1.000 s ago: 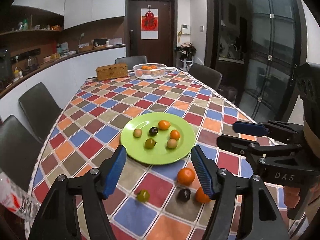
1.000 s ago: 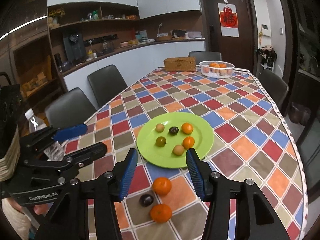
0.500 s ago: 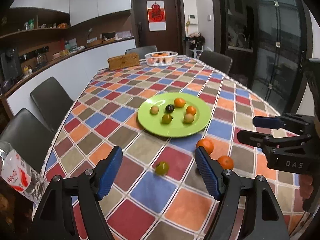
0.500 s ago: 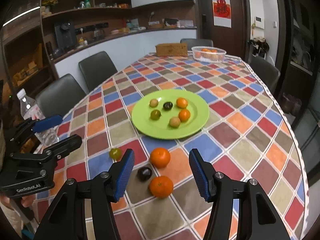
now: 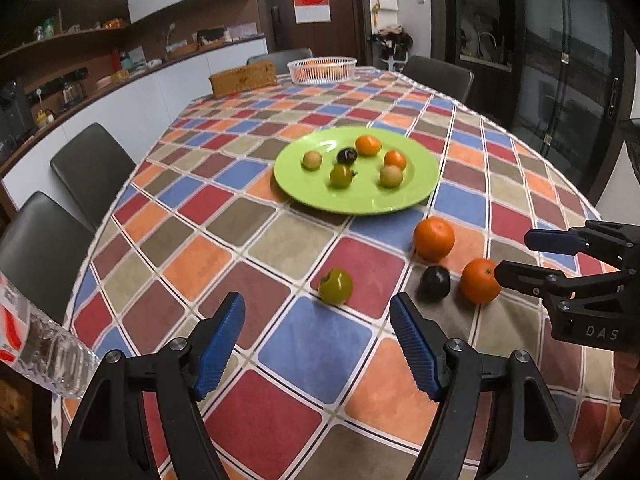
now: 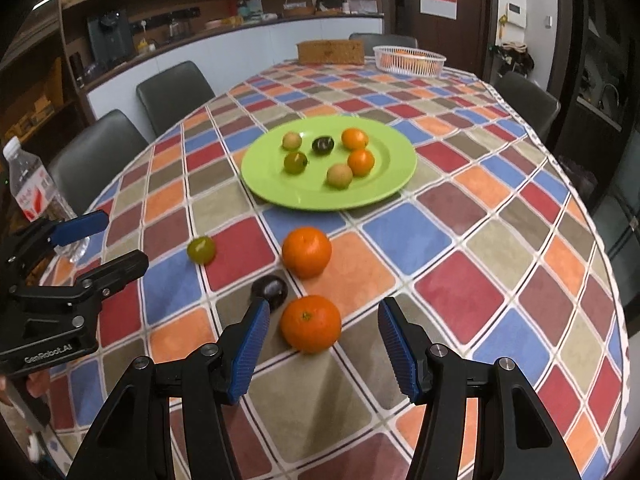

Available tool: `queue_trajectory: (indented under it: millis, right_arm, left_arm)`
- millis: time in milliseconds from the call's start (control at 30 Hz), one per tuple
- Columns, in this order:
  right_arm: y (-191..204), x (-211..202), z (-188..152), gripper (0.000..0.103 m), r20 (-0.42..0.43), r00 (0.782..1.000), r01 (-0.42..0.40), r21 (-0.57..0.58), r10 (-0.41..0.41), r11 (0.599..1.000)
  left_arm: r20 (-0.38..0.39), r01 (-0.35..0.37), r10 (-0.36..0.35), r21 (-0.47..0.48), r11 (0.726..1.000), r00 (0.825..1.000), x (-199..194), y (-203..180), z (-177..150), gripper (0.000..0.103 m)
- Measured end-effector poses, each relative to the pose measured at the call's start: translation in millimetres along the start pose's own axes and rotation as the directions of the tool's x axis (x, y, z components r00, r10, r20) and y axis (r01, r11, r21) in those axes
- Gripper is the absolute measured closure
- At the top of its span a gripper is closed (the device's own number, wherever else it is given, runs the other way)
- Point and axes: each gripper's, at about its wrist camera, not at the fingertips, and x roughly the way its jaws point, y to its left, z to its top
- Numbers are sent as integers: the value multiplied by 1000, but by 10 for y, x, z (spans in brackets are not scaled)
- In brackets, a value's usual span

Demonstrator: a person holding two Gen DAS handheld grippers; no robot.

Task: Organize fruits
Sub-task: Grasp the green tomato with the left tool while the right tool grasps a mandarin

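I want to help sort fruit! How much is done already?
Six fruits sit on the green plate. Four wait on the tablecloth: a green fruit, a dark plum and two oranges. The left claw and right claw are open and empty, the right around the near orange.

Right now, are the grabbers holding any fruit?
No. The left gripper and the right gripper are both open and empty. The green fruit and the near orange lie free on the table.

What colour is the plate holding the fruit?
Lime green plate; clearest in the right wrist view.
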Motion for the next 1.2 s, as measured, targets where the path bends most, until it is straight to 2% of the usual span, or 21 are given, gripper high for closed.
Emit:
queue_trajectory:
  millis: [533,733,1000,1200]
  right_arm:
    - [43,303,-96,49,-96,995,-18,-11,16,1000]
    - [4,406,-106,55,-124,991,-41,15,42,999]
    - [10,459,-89,60,-127,990,-63,19,65,998]
    - [-14,449,-84,61,-124,990,-62,29,65,998]
  left_arm:
    - [-80,42,-41,4,999,996,507,16,7,29]
    - [-98,62,-61,0,998,993,671,-11,73,42]
    - [-135,95,-99,-34,995,986,835,-31,94,71]
    - [-128,79,-80,-15,997,989,826,-71,100,75]
